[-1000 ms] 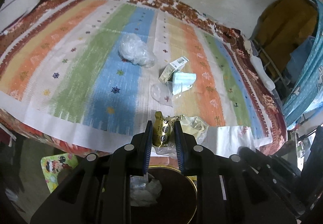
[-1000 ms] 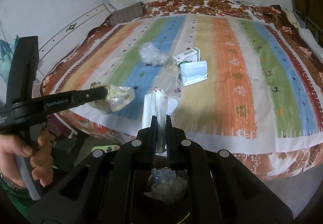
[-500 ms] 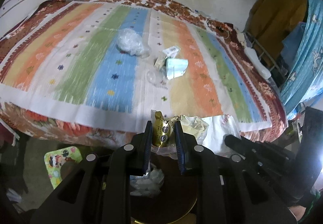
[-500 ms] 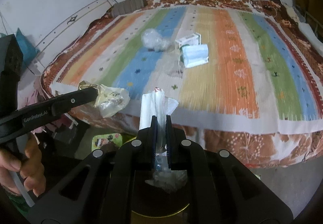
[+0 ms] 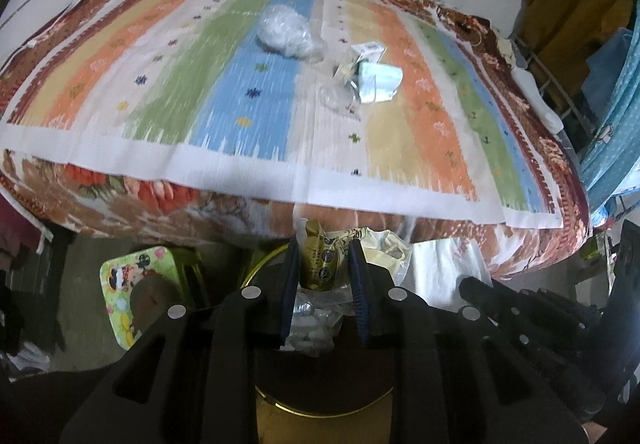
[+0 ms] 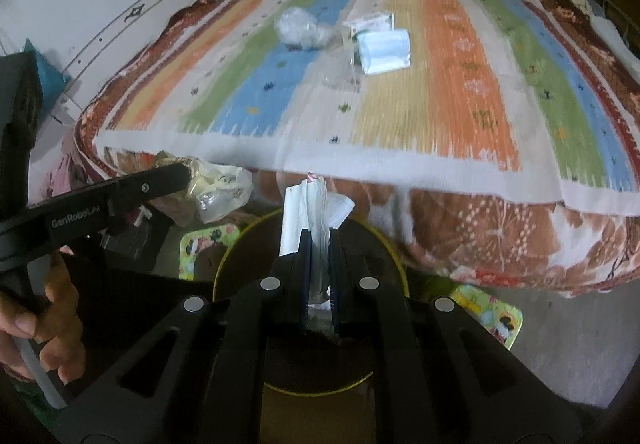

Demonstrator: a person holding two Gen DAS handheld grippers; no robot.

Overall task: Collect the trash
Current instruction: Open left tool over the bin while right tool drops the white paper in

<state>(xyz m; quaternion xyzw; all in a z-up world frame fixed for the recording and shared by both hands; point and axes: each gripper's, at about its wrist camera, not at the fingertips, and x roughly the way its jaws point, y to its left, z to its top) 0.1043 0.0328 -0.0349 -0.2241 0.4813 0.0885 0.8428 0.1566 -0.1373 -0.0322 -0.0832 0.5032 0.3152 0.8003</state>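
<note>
Trash is in both of my grippers, and both have come back off the bed since a moment ago. Before, the striped blanket (image 5: 240, 92) was right under me. Now its white edge is in front of me and the round bin (image 6: 248, 240) with the gold rim sits below my jaws.

My left gripper (image 5: 322, 264) is closed on a gold wrapper (image 5: 318, 260), with a crumpled plastic bag (image 5: 384, 248) bunched up beside it. My right gripper (image 6: 318, 256) is pinched tight on a white wrapper (image 6: 308, 212) that sticks straight up. I think the carry is nearly done and the next thing is to let go over the bin.

More trash is on the blanket, far from me: a clear plastic wad (image 5: 286, 30), a small box (image 5: 370, 50), a blue face mask (image 5: 378, 82) and a bit of clear film (image 5: 334, 98).

The bin mouth looks wide, but my two grippers are close together over it, so they could bump. The bed's side hangs just past the bin. A bright little stool (image 5: 132, 284) stands beside the bin on the floor. Light wrappers may float and miss. Above the bin I see open room to drop.
</note>
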